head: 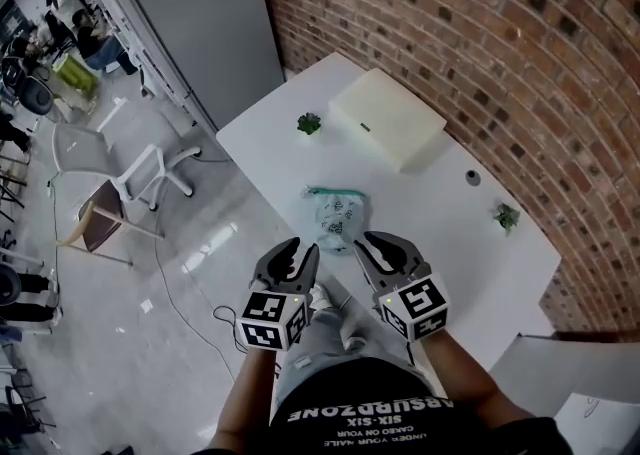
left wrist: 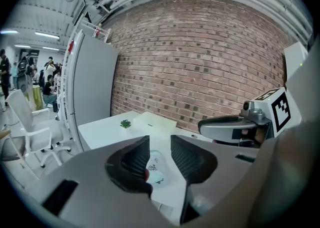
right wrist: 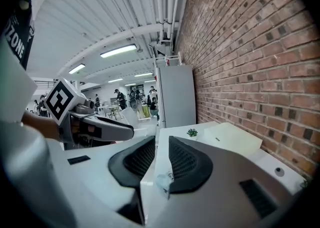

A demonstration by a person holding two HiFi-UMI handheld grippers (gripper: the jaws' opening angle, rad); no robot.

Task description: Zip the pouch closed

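Jaws of left gripper [head: 299, 248] and right gripper [head: 383, 243] stand partly apart, empty, near the pouch [head: 338, 215].

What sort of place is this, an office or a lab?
Probably an open-plan lab or workshop office: bare brick wall, exposed ceiling pipes, and people at desks beyond the white table.

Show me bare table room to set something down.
Bare table lies between the pouch and the wall-side plant, and between the pouch and the white block. It is crowded at the near edge, where the left gripper and right gripper hover by the pouch.
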